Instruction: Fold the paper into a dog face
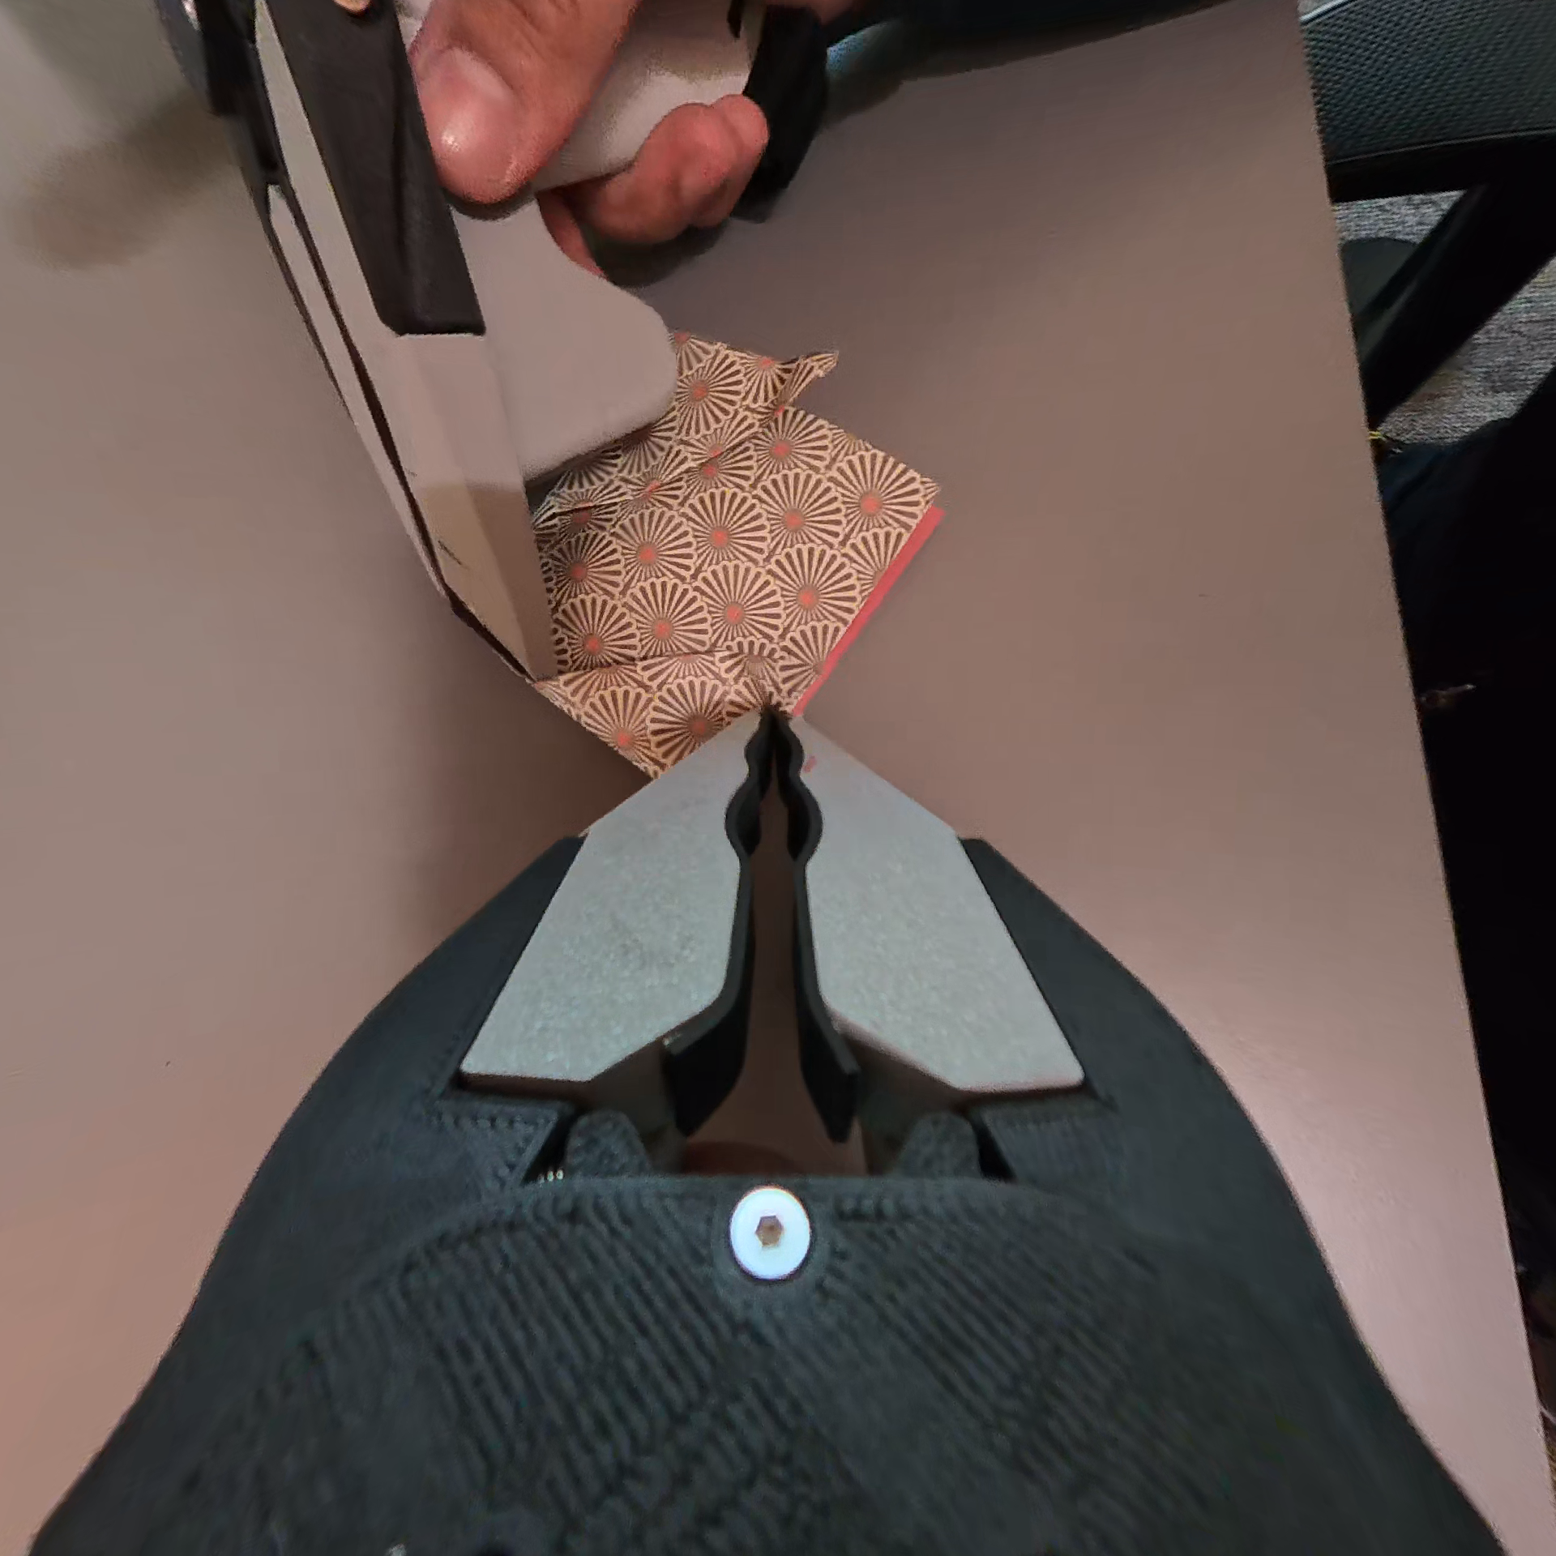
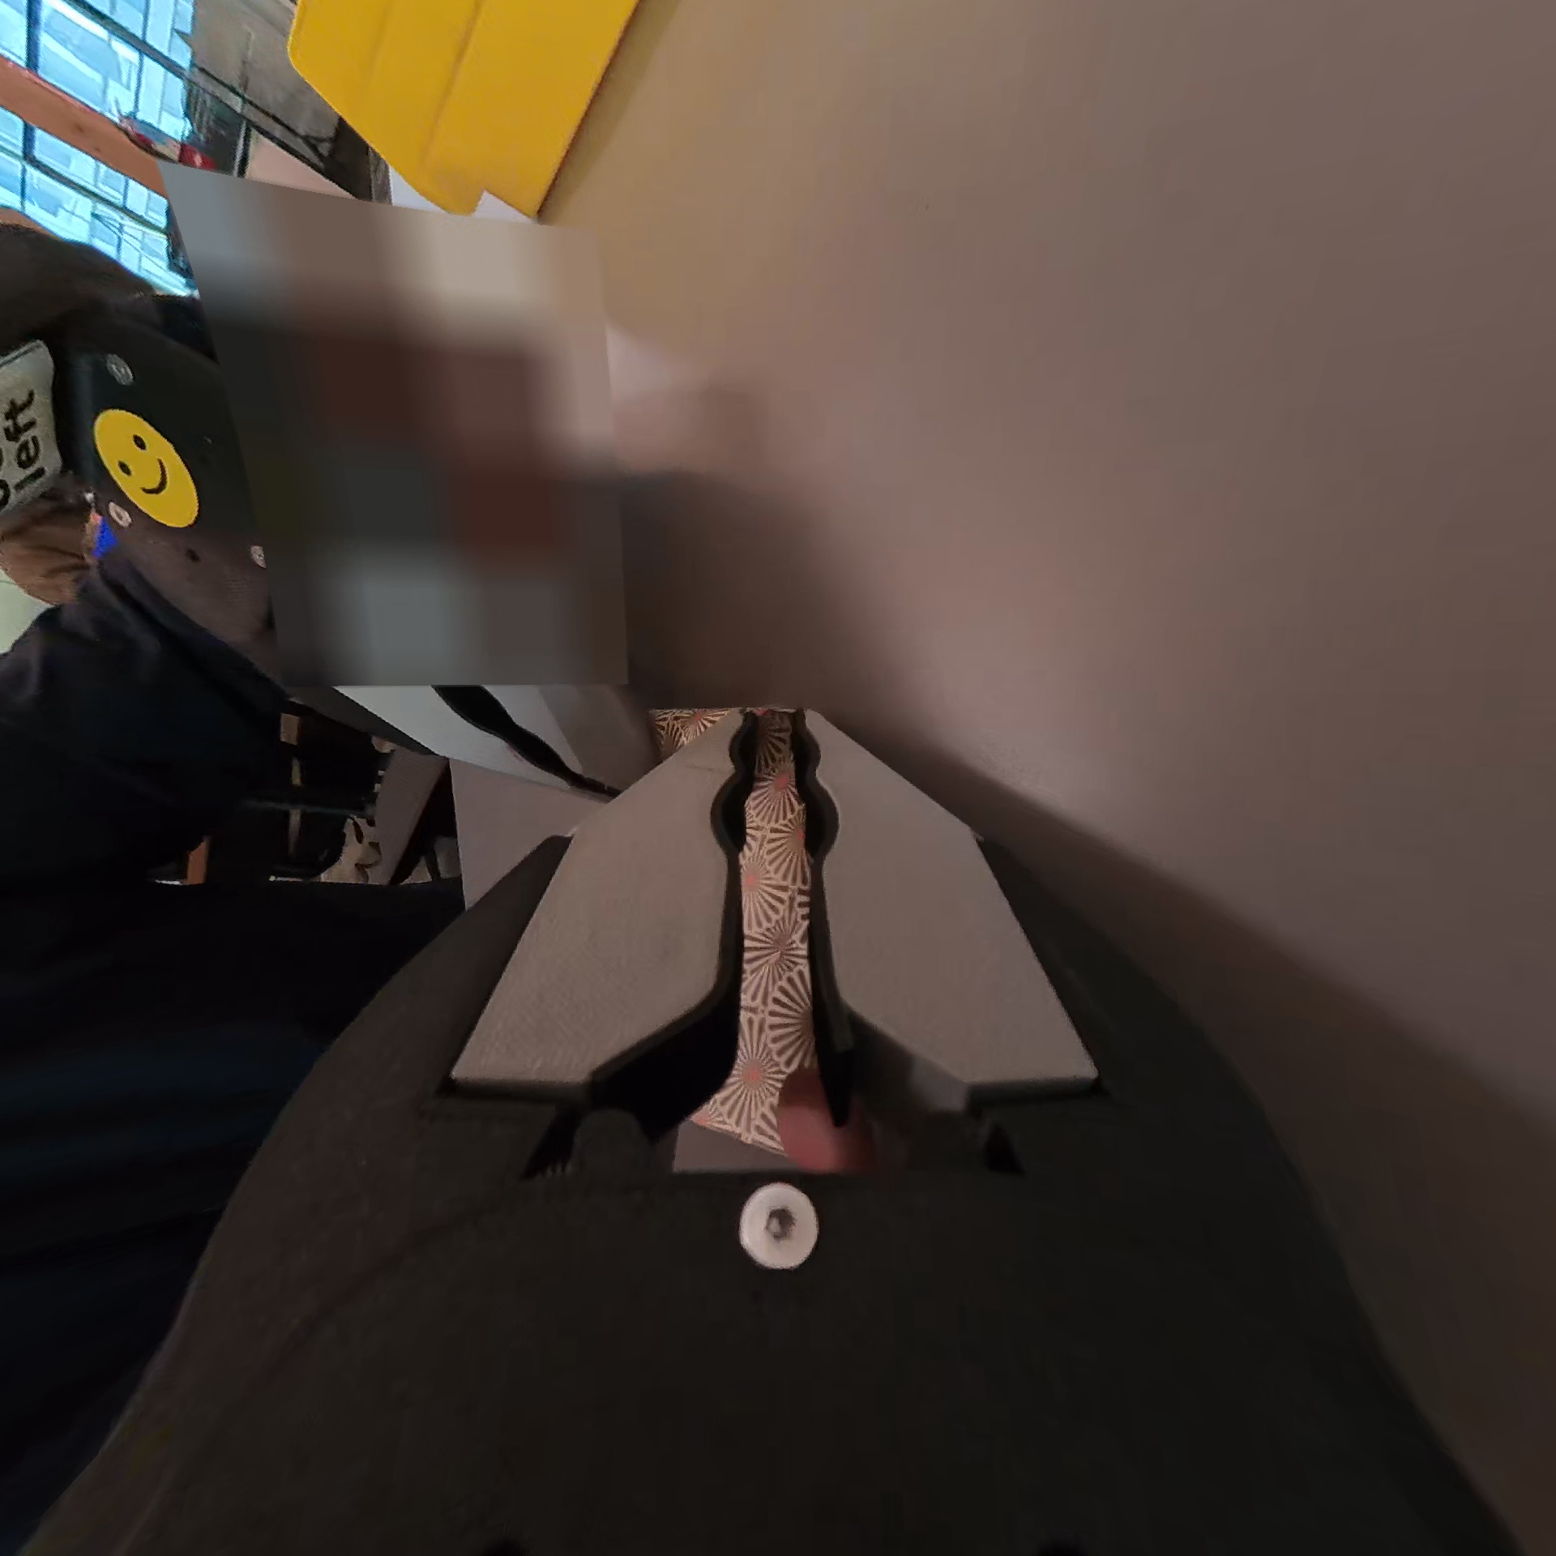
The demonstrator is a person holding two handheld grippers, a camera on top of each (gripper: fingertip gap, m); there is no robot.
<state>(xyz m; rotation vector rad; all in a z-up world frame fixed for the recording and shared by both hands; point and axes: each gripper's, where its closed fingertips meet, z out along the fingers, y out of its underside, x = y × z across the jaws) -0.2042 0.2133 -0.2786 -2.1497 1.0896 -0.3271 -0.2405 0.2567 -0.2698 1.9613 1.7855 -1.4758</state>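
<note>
A folded paper (image 1: 716, 556) with a brown fan pattern and a pink underside lies on the table (image 1: 1095, 589). My left gripper (image 1: 773, 722) is shut, and its tips pinch the paper's near corner, where the paper puckers. My right gripper (image 1: 581, 522) comes in from the upper left, held by a hand (image 1: 539, 109), and covers the paper's left part. In the right wrist view my right gripper (image 2: 773, 720) is closed on the paper (image 2: 775, 926), which fills the narrow gap between the fingers. The paper's far edge is crumpled and raised.
The table's right edge runs down the left wrist view, with a dark chair (image 1: 1431, 84) beyond it. A yellow object (image 2: 463, 84) lies at the far end of the table (image 2: 1179, 421). The left gripper's black body (image 2: 143, 471) shows at the left, beside a person's dark clothing. The gap from one gripper's tips to the other's is roughly 6 cm.
</note>
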